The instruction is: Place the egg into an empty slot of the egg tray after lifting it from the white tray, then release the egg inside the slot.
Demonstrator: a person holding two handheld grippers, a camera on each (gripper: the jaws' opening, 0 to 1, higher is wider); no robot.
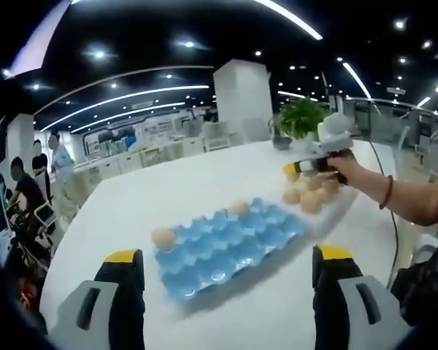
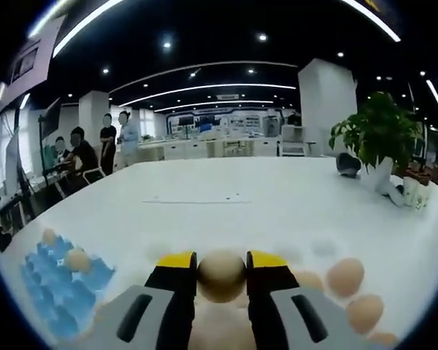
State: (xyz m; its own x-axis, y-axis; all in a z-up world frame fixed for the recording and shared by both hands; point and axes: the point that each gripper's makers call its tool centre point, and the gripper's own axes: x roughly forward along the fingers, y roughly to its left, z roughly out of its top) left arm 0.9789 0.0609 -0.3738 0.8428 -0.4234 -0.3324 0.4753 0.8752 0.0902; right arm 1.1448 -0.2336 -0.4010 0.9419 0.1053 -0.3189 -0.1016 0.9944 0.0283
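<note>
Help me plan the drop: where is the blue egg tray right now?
In the left gripper view the blue egg tray lies on the white table, ahead between the open jaws, with loose eggs to its right.

A tan egg (image 2: pixel 221 275) sits clamped above others; blue egg tray (image 1: pixel 230 244) holds two.

Right gripper clamped, left gripper spread

The left gripper (image 1: pixel 228 292) holds its jaws wide apart; the right gripper (image 2: pixel 221 275) has its jaws pressed against an egg (image 2: pixel 221 275), steered by a bare hand (image 1: pixel 358 169).
</note>
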